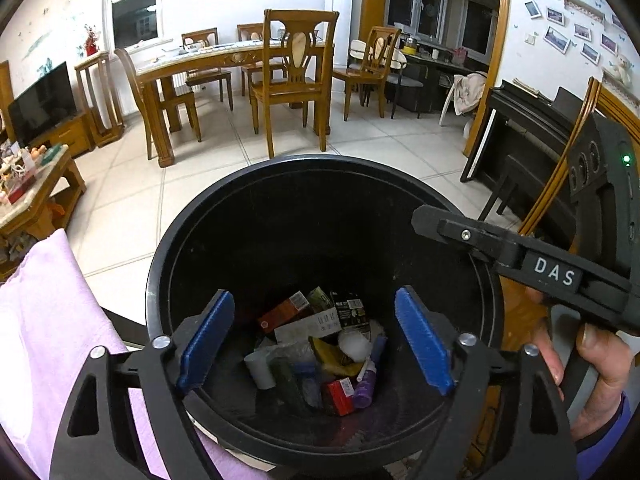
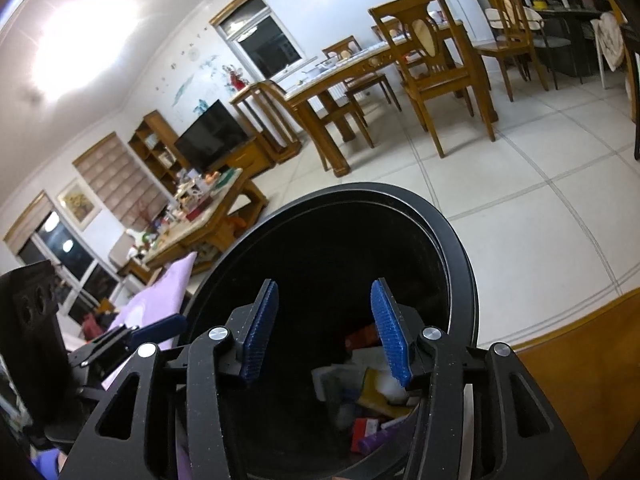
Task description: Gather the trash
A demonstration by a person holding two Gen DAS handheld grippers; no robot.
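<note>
Presently, both grippers hang over the black bin (image 1: 160, 264). Left gripper (image 1: 316, 340) stands wide open, empty; right gripper (image 2: 326, 330) is partly open, nothing between its pads. Trash (image 1: 320, 352) lies heaped on the bin's floor, toward its near wall.

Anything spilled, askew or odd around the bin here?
Nothing stands out. The black bin stands upright with the trash lying at its bottom; both the left gripper and right gripper are open and empty above it.
</note>
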